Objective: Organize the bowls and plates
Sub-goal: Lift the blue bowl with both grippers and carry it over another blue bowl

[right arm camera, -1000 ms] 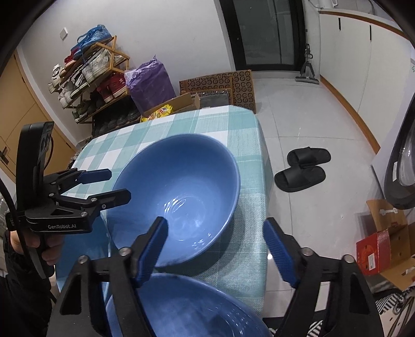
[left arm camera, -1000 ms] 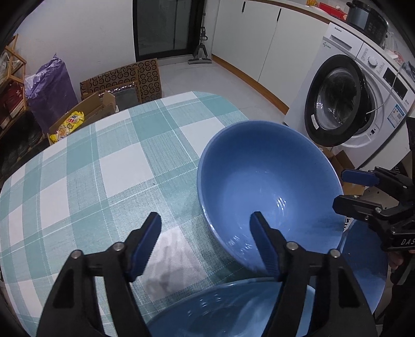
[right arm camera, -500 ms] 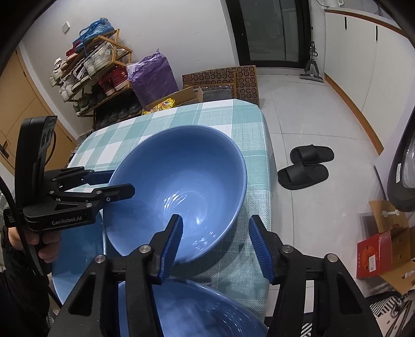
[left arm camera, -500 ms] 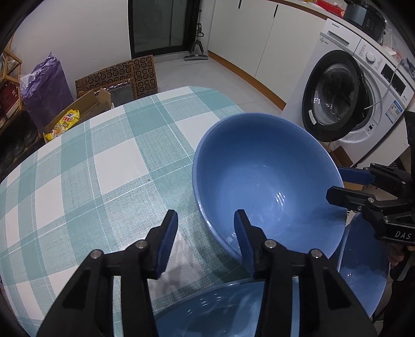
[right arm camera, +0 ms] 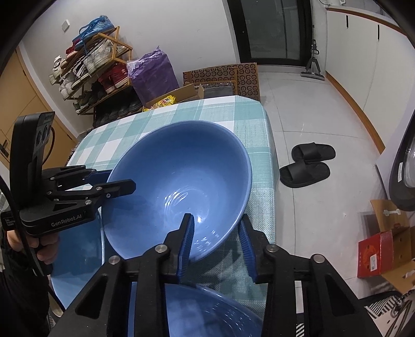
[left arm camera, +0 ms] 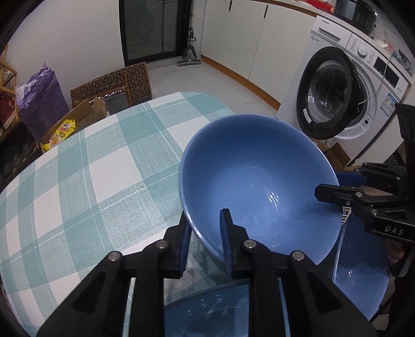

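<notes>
Glossy round blue bowl (left arm camera: pixel 259 186), tilted

White front-loading washing machine (left arm camera: pixel 358 85) with black round door swung open, against the right wall below a dark cooker-like appliance (left arm camera: pixel 355 11) on the counter. White cabinet doors (left arm camera: pixel 246 39) with wooden skirting along the floor. Dark glass sliding door (left arm camera: pixel 153 28) at the far wall, upright floor cleaner (left arm camera: pixel 190 51) just beside it. Flattened brown cardboard with a ring pattern (right arm camera: pixel 228 76) leaning near the table's far end, open cardboard box holding a yellow snack packet (right arm camera: pixel 164 101) beside a purple plastic bag (right arm camera: pixel 153 75). Wooden shoe rack crowded with sneakers (right arm camera: pixel 88 64) by the left wall. Pair of black slippers (right arm camera: pixel 307 163) on pale floor tiles, red carton (right arm camera: pixel 373 255) lower right
</notes>
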Available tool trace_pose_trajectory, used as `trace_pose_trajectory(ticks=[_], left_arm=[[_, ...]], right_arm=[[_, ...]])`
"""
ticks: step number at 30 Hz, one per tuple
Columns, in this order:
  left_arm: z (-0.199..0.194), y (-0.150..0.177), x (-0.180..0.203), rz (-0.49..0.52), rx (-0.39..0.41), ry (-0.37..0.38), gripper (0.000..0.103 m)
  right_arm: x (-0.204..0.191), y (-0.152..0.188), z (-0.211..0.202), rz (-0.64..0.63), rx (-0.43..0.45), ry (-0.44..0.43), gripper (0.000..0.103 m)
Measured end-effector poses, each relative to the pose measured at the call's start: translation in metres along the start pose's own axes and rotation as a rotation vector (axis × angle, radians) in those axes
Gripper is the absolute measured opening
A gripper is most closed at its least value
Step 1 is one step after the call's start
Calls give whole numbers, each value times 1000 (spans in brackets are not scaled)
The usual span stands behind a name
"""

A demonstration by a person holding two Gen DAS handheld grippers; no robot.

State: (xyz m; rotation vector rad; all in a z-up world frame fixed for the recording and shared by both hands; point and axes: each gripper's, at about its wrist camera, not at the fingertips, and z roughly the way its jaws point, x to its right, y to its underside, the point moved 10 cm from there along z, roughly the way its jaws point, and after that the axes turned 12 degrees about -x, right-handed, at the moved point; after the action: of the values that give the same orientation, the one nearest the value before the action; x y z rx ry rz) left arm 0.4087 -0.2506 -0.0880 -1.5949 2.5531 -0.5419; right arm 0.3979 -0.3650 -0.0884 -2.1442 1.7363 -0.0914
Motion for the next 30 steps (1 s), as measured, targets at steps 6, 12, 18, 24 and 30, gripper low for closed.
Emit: trace_pose_trajectory(ticks=[6, 12, 18, 24, 30], left_arm=[[-1, 0, -1, 0, 2, -2, 19], [-2, -1, -1, 0, 6, -6, 18], [-5, -1, -4, -8, 14, -12, 18], [-10, -3, -5, -13, 33, -12, 17], [-18, -6, -3, -8, 61, -5, 17]], right_arm=[[1, 2, 0, -1, 6, 11, 28], [2, 4, 0, -2, 8, 26, 26], [-1, 3, 0, 0, 17, 36, 26], [-2, 2, -3, 3, 24, 33, 26], [-1, 3, -10, 11, 39, 31, 26]])
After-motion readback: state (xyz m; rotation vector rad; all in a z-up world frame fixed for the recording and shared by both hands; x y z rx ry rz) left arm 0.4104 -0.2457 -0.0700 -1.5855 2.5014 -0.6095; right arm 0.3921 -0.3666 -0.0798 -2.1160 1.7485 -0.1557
